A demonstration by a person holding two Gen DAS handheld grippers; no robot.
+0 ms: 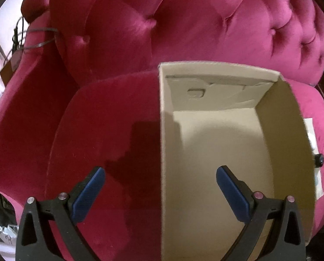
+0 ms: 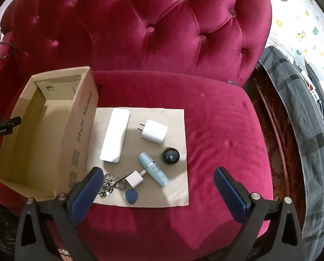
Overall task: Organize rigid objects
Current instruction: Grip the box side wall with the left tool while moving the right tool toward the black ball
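An open cardboard box [image 2: 79, 130] lies on the red velvet chair seat, empty inside [image 1: 216, 152]. Beside it a brown paper sheet [image 2: 175, 187] holds a long white case [image 2: 115, 134], a white charger plug [image 2: 154, 131], a dark round ball-shaped object [image 2: 171, 155], a pale blue tube [image 2: 154, 169], a small white adapter [image 2: 134, 179], a key chain [image 2: 108, 188] and a blue tag [image 2: 131, 195]. My left gripper [image 1: 160, 183] is open over the box's left wall. My right gripper [image 2: 158, 183] is open above the sheet's near edge, holding nothing.
The tufted chair back [image 2: 140, 26] rises behind the seat [image 2: 227, 141]. A grey plaid cloth [image 2: 309, 152] and patterned fabric [image 2: 303, 21] lie to the right. A cable [image 1: 31, 39] hangs on the left armrest. The left gripper's arm [image 2: 0, 128] shows at the box's left.
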